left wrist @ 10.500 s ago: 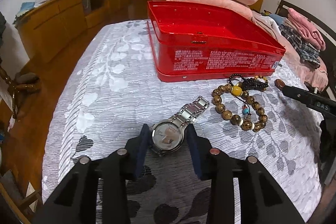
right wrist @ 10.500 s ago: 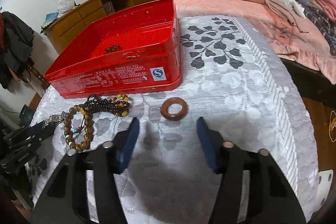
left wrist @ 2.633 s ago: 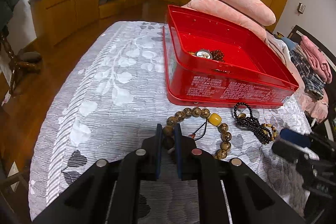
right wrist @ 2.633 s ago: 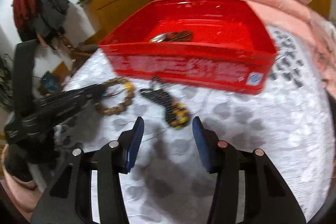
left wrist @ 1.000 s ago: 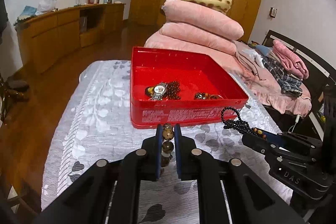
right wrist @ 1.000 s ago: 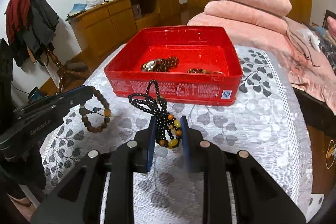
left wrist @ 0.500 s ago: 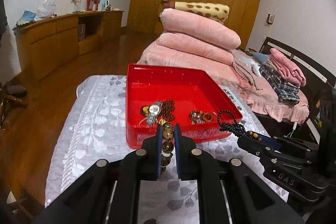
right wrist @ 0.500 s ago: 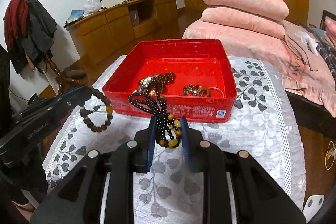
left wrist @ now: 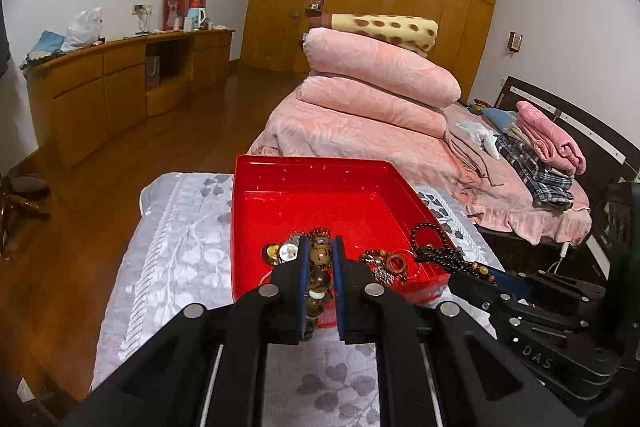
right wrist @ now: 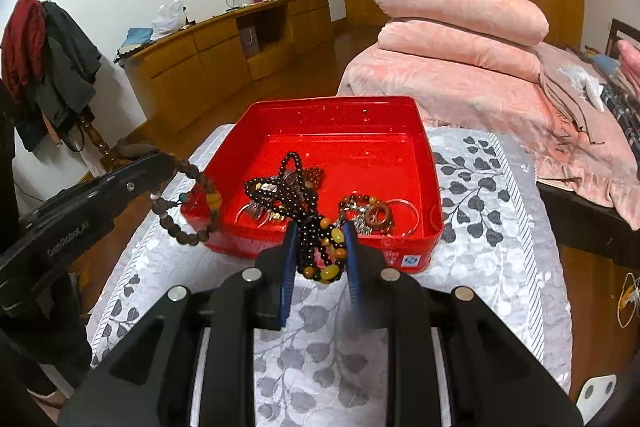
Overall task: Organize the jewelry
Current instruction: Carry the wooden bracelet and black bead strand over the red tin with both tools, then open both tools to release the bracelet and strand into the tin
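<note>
Tools [left wrist: 319,251] seemingly nearer red box [left wrist: 320,183].

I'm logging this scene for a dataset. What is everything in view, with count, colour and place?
Open rectangular red tin: one, red, on the grey leaf-patterned quilt.
Large brown wooden-bead bracelet: one, brown with a yellow bead, hanging from the left tool, beside the tin's near left corner.
String of small black beads with amber ones: one, black and amber, pinched in the right tool, draped over the tin's near wall.
Silver wristwatch: one, silver, inside the tin.
Brown wooden ring: one, inside the tin, right side.
Folded pink quilts: two, stacked behind.
Left tool: black, blue pads, shut.
Right tool: black, blue pads, shut.
</note>
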